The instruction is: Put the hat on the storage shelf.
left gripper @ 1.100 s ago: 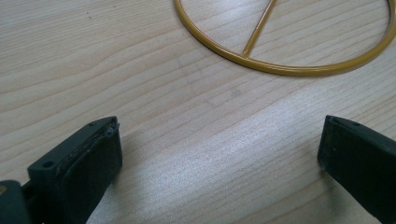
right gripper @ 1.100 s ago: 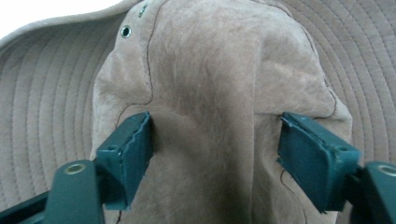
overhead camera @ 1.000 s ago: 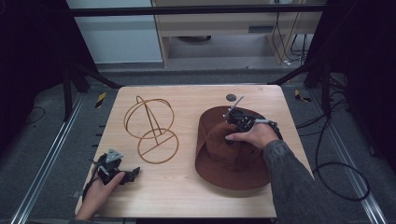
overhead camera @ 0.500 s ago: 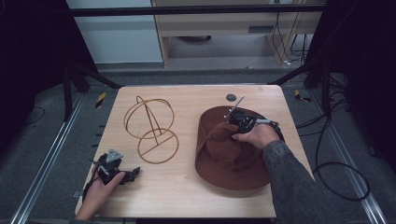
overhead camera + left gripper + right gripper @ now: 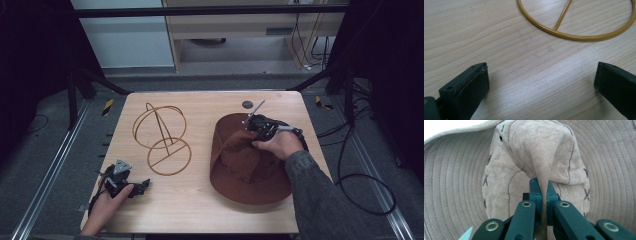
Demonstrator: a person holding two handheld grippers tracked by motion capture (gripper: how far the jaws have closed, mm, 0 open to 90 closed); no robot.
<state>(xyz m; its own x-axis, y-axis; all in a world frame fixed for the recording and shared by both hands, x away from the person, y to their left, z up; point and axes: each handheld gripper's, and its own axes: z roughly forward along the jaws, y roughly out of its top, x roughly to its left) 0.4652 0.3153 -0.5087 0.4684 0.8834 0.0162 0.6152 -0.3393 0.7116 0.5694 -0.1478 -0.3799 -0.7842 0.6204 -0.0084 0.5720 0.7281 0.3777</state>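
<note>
At the lower left of the high view, the left gripper (image 5: 131, 186) is resting on the wooden table (image 5: 200, 210), held by the person's left hand (image 5: 107, 200). In the left gripper view its jaws are standing wide apart with nothing but bare tabletop between them; the ring base of the wire stand is lying just ahead, at the top of that frame. This gripper is taking no part in the work at present.

Left of centre in the high view, the gold wire hat stand (image 5: 161, 135) is standing upright and is carrying nothing. Its round base is sitting flat on the table, well apart from the hat.

Right of centre, the brown suede hat (image 5: 245, 175) is lying on the table, brim down and crown up. The right gripper (image 5: 248, 136) is sitting at the far side of the crown, held by the person's right hand (image 5: 280, 145). Its jaws have just been closing, and in the right gripper view they are standing together, pinching a raised fold of the crown (image 5: 544, 165) between the pads.

Status, as a judgement: the grasp on the hat is made. Lifting the hat, carrying it leftward across the frame and seating the crown over the stand's upper loop are all remaining. The hat is not yet leaving the table.
</note>
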